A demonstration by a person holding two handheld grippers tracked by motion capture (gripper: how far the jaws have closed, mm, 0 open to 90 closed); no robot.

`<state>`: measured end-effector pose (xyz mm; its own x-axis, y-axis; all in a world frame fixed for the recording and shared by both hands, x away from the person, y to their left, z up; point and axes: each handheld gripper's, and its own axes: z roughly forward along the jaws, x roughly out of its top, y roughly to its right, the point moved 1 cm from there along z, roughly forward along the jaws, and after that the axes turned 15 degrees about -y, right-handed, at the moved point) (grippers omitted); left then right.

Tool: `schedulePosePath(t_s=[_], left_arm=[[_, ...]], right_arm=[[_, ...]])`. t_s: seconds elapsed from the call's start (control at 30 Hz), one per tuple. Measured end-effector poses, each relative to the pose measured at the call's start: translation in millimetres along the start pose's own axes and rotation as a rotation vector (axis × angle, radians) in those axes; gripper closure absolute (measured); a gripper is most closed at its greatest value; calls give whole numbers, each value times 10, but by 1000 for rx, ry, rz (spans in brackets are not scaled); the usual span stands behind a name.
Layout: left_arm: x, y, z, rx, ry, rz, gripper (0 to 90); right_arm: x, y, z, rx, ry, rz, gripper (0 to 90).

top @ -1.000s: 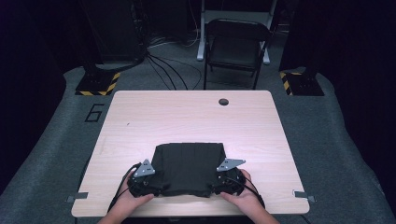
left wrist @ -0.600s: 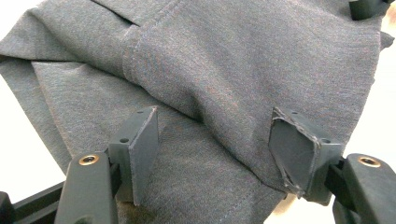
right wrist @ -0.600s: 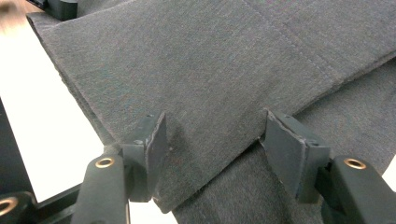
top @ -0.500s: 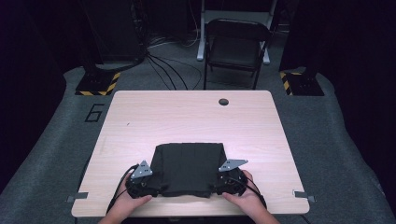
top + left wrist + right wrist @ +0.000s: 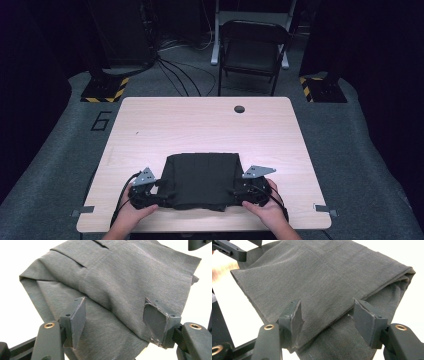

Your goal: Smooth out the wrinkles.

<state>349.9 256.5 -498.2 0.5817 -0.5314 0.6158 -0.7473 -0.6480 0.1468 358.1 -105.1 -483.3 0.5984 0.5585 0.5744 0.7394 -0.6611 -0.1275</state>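
Note:
A dark grey folded cloth (image 5: 201, 179) lies flat on the light wooden table (image 5: 200, 125), close to its near edge. My left gripper (image 5: 159, 194) sits at the cloth's near left corner, held in a hand. In the left gripper view the cloth (image 5: 120, 277) lies between and under the wide-apart jaws of the left gripper (image 5: 115, 308), and the pads (image 5: 78, 315) do not press on it. My right gripper (image 5: 237, 194) sits at the near right corner. The right gripper (image 5: 328, 308) is also open, its jaws straddling the folded edge of the cloth (image 5: 317, 275).
A round cable hole (image 5: 239, 109) is near the table's far edge. Beyond the table stand a black folding chair (image 5: 252, 50), floor cables (image 5: 175, 70) and two hazard-striped bases (image 5: 105, 90). A "6" (image 5: 101, 121) is marked on the floor at the left.

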Motion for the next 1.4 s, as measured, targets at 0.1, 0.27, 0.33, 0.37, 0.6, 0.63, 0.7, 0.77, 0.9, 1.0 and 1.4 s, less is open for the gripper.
schedulePosePath(t_s=[0.1,0.27,0.33,0.37,0.6,0.63,0.7,0.77,0.9,1.0,1.4], left_arm=[[-1,-37,-41,0,11,-19,350],[-2,-71,-104,12,24,-62,350],[8,-87,-143,17,21,-57,350],[11,-85,-156,13,24,-67,352],[21,-137,-303,42,39,-79,354],[17,-148,-322,49,38,-78,354],[-3,-158,-342,60,47,-91,354],[-36,-181,-371,63,36,-94,354],[-101,-214,-404,72,30,-109,354],[-158,-248,-419,87,32,-121,354],[-300,-408,-380,109,36,-174,354]], right_arm=[[3,8,-15,-8,4,8,392],[4,30,-35,-18,8,16,391],[3,39,-48,-20,5,16,391],[5,41,-58,-20,4,18,391],[-1,74,-138,-33,3,28,390],[-2,77,-146,-33,7,35,390],[-7,95,-165,-37,6,31,390],[-20,100,-183,-37,0,40,390],[-34,117,-204,-42,1,43,389],[-42,137,-206,-44,11,45,389],[-124,211,-123,-68,9,77,388]])
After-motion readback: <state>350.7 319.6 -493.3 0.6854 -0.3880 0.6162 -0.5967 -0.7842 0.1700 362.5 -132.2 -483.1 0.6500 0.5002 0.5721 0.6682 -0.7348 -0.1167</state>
